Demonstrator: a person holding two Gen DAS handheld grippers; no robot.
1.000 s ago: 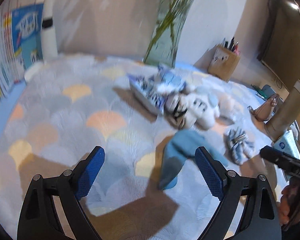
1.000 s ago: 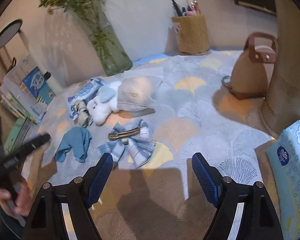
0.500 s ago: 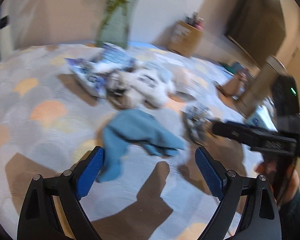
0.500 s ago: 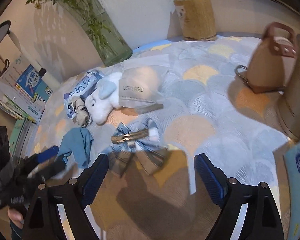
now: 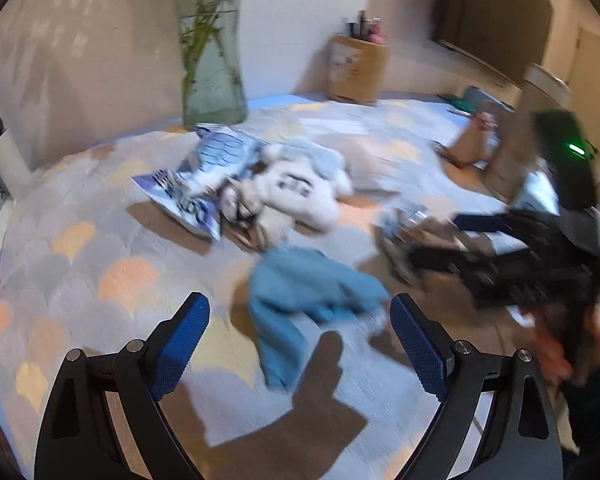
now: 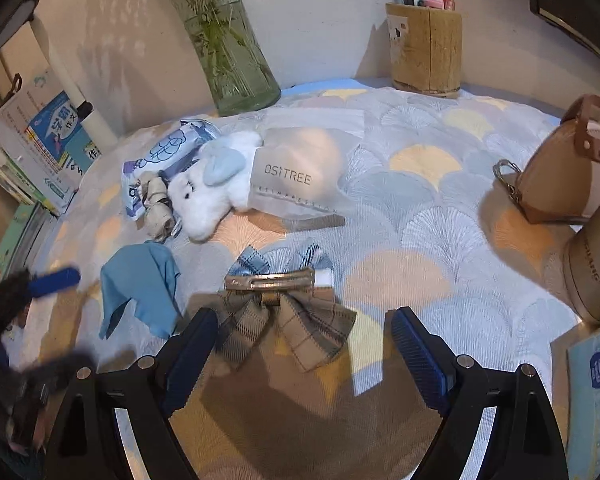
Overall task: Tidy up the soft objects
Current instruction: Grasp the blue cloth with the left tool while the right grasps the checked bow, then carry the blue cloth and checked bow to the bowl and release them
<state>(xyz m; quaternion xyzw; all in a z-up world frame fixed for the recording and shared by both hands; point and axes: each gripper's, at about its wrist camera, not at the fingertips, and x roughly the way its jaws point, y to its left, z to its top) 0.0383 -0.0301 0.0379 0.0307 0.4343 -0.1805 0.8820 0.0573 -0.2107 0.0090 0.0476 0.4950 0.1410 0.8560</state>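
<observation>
Soft items lie untouched on the counter [image 6: 440, 208]: nothing has been lifted or sorted yet. Blue cloth [image 5: 300, 292] sits crumpled toward the near-left part of the counter, and the plaid bow [image 6: 284, 312] with its metal clip sits just right of it, apart from it. Behind both, toward the far-left corner, the white plush toy [image 6: 212, 192] lies against a pale pouch [image 6: 300, 168] printed with lettering, with a blue-printed packet [image 6: 164, 148] and a small rolled item touching its other side.

Change noted: both grippers have closed in on their targets. A second ago the cloth lay ahead and toward the right finger of the left gripper [image 5: 300, 344]; now it lies centred ahead of it, its near end between the fingers. The bow, earlier well ahead of the right gripper [image 6: 304, 352], now has its lower loops between the two blue pads. The right jaws also stand wider than a second ago. Both pairs of jaws are spread, gripping nothing.

Assessment: each hand appears lined up for a pick, cloth on the left, bow on the right. The left view is blurred, so contact there cannot be confirmed.

Surroundings: glass vase [image 6: 232, 52] and pen holder [image 6: 424, 48] along the far edge, brown bag [image 6: 560, 176] at the right edge, books [image 6: 40, 148] off the left edge.
</observation>
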